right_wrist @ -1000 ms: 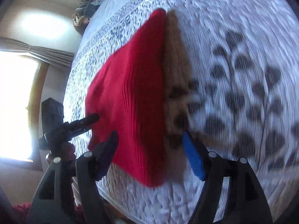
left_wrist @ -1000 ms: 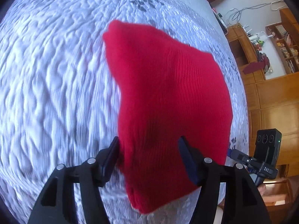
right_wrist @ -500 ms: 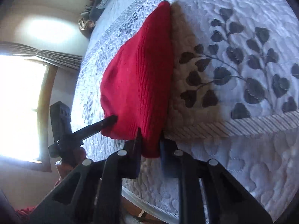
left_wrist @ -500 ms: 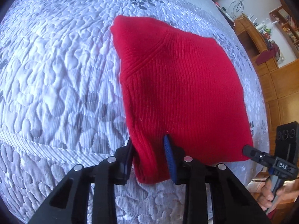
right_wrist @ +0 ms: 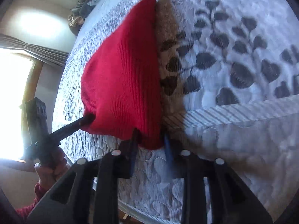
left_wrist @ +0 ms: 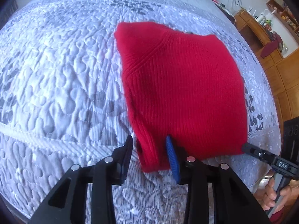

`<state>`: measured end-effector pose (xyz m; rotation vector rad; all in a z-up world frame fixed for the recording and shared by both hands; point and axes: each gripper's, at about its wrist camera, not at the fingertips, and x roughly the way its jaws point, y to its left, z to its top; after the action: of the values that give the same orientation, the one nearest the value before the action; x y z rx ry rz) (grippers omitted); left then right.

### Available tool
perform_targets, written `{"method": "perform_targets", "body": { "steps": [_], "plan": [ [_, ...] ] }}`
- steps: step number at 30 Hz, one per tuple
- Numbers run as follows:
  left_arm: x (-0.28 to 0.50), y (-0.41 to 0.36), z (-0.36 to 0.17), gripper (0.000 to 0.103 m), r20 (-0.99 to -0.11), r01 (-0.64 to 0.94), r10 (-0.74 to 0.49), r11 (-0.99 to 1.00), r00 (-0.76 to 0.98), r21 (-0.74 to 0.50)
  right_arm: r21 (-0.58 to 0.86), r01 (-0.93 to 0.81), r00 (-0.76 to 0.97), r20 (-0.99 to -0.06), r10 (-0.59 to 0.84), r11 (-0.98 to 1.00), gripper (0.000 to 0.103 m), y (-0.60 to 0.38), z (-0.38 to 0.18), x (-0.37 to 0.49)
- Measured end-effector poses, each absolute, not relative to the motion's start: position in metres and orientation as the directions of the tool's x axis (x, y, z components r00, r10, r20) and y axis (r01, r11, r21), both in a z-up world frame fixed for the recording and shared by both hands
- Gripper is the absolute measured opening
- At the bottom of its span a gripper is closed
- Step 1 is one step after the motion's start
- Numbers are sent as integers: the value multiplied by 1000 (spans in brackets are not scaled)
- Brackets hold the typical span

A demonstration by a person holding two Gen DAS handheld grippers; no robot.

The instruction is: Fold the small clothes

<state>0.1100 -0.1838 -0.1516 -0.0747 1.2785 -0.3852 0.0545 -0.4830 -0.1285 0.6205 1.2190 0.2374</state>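
A red knit garment (left_wrist: 183, 93) lies folded on the quilted bedspread (left_wrist: 56, 93). Its near left corner sits between the fingers of my left gripper (left_wrist: 149, 149), whose jaws are opening. The blue pad (left_wrist: 172, 156) touches the cloth, and the other finger stands a little off it. In the right wrist view the garment's (right_wrist: 121, 78) other near corner lies between the fingers of my right gripper (right_wrist: 150, 140), whose jaws are also opening. Each gripper shows in the other's view, at the garment's far corner: the right gripper (left_wrist: 261, 155) and the left gripper (right_wrist: 74, 125).
The bedspread (right_wrist: 243, 46) has a dark leaf pattern to the right of the garment. The bed's edge (right_wrist: 149, 211) runs just below my grippers. Wooden cabinets and shelves (left_wrist: 276, 71) stand beyond the bed. A person's hand (right_wrist: 50, 169) grips the left handle by a bright window.
Both grippers stood wide around the garment's near edge, then closed on its corners, and their jaws have now parted somewhat. Both have drawn back slightly, and the garment lies flatter.
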Motion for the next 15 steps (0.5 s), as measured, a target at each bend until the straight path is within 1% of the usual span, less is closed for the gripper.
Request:
{"method": "perform_targets", "body": {
  "steps": [2,4,6,8,9,10,11,13,14,15],
  "plan": [
    [104,-188,-142,37,-909,259,-324,931,264,-257,561,132,380,-790,481,817,31,-480,-115,50],
    [96,-196,-135,37,-905,277,-306,934,296,-226,623,86,411,-733,542,777,31,-471,-102,48],
    [90,-200,-132,37,-902,286,-294,936,315,-205,648,52,418,-705,573,760,31,-460,-96,50],
    [90,-203,-136,38,-909,292,-270,940,317,-177,650,38,395,-707,586,759,31,-447,-100,58],
    [92,-203,-141,38,-920,291,-247,944,306,-157,636,55,372,-728,576,769,31,-442,-109,62],
    [92,-203,-144,38,-926,287,-238,946,292,-152,627,76,352,-745,567,775,31,-439,-117,66],
    [94,-201,-151,40,-932,273,-241,948,272,-165,622,93,341,-754,562,778,31,-438,-124,68],
    [96,-193,-159,45,-932,250,-260,948,254,-196,581,146,313,-795,520,801,24,-439,-144,74],
    [97,-191,-162,45,-928,248,-274,945,252,-212,576,162,307,-801,513,801,16,-442,-152,74],
    [97,-190,-163,46,-926,253,-281,943,250,-217,602,177,315,-784,534,779,14,-446,-159,74]
  ]
}}
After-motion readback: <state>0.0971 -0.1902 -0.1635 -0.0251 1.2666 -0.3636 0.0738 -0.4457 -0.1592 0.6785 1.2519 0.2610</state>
